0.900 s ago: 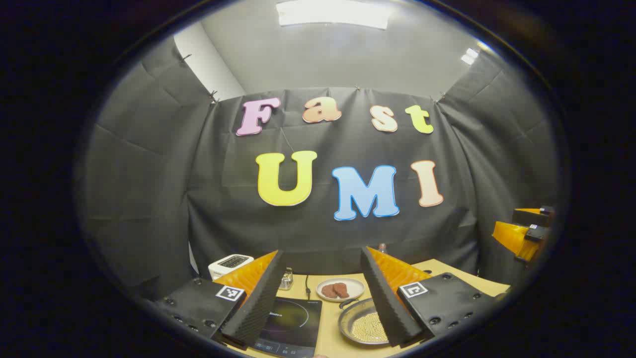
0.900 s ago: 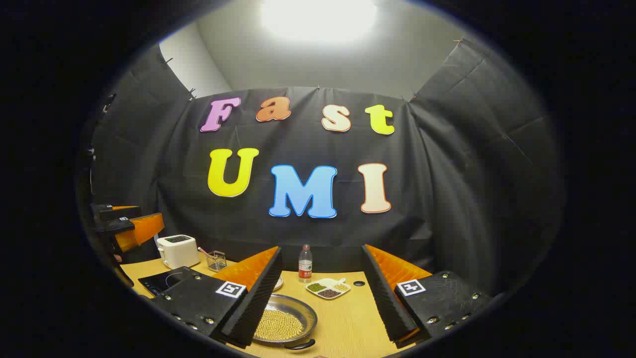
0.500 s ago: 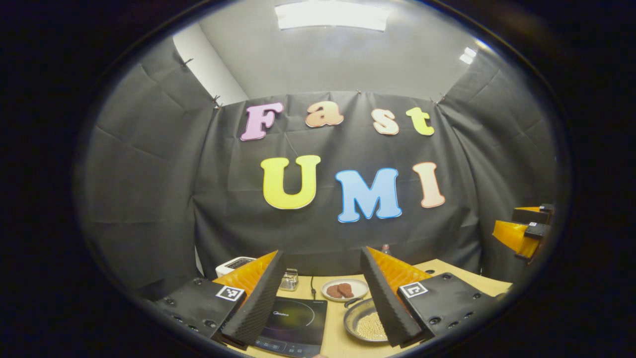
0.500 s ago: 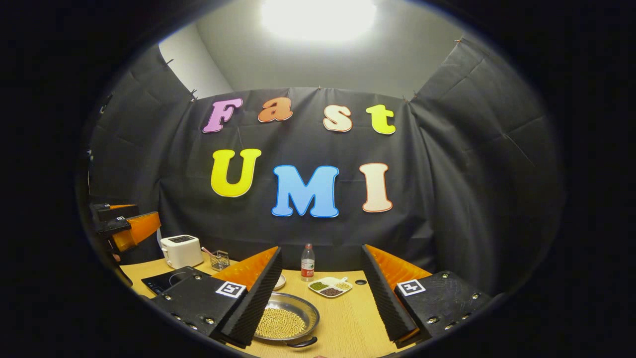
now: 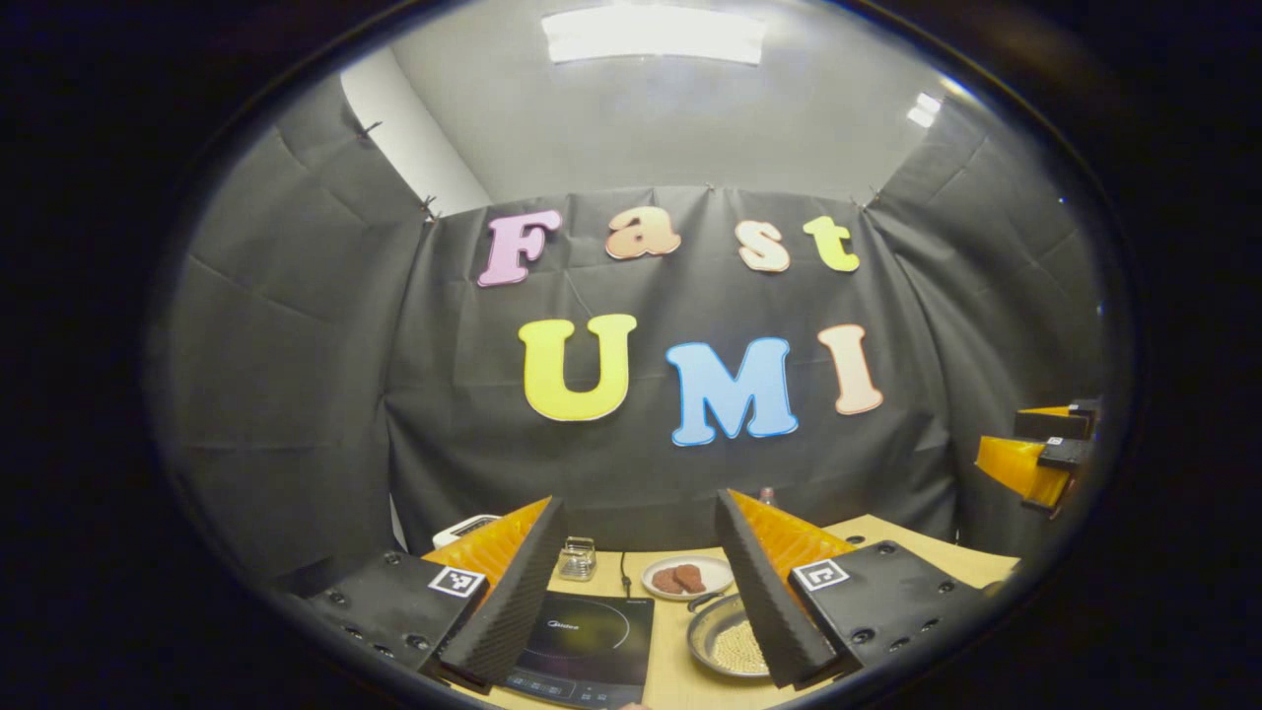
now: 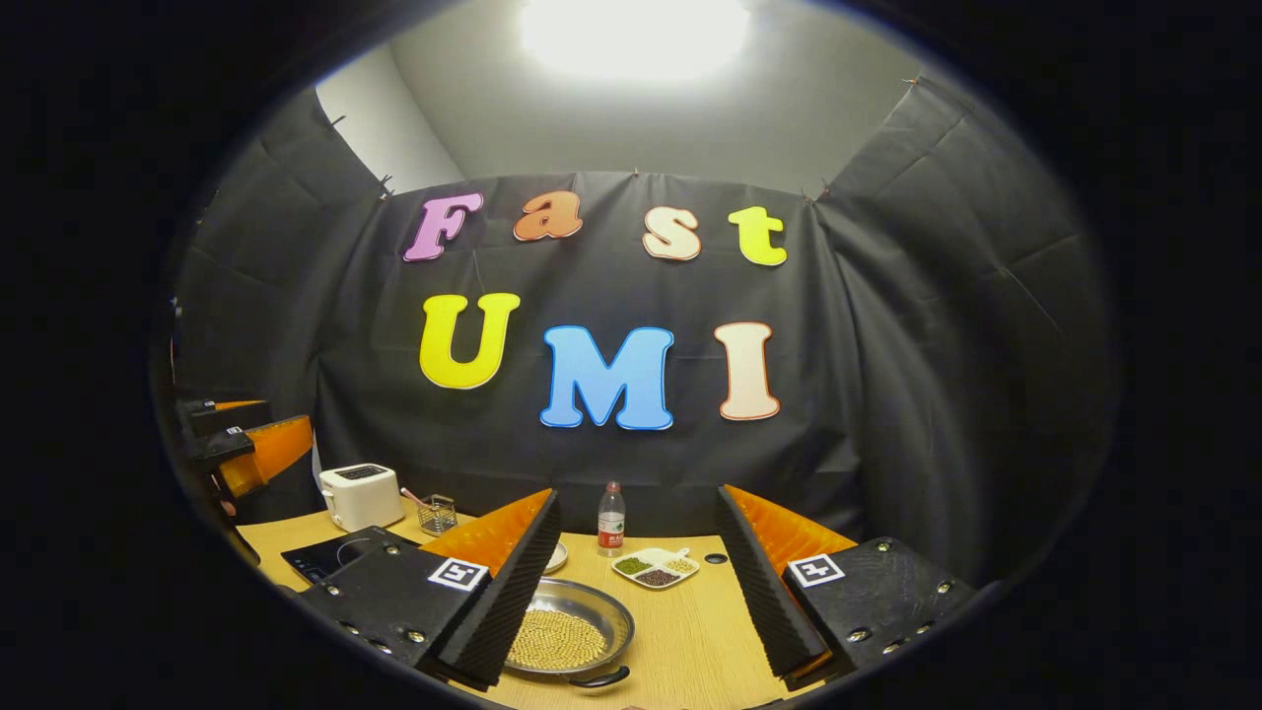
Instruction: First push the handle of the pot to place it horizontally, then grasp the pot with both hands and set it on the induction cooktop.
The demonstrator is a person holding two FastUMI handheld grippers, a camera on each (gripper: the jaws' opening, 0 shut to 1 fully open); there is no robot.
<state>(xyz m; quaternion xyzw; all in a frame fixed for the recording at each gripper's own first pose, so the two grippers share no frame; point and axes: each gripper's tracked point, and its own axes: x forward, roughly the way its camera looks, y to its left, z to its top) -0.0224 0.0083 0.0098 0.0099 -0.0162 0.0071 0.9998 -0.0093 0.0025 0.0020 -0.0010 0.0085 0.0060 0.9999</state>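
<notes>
A shallow steel pot (image 6: pixel 577 636) full of pale beans sits on the wooden table, one dark handle (image 6: pixel 598 679) at its near rim. In the left gripper view the pot (image 5: pixel 725 646) lies right of the black induction cooktop (image 5: pixel 587 636), a handle (image 5: pixel 702 599) pointing away. My left gripper (image 5: pixel 641 518) hovers open above the cooktop and pot. High over the table my right gripper (image 6: pixel 639 513) is open, the pot below its left finger. The cooktop (image 6: pixel 320 557) lies far left there. Each view shows the other gripper at its edge (image 5: pixel 1040 454) (image 6: pixel 242 449).
A white toaster (image 6: pixel 360 496), a small wire basket (image 6: pixel 437 514), a water bottle (image 6: pixel 611 520) and a divided dish of beans (image 6: pixel 654 568) stand along the back of the table. A plate with brown patties (image 5: pixel 685 577) sits behind the pot.
Both views have tilted slightly, so the table objects sit a little farther back in the views. Both grippers stay open and nothing on the table has moved.
</notes>
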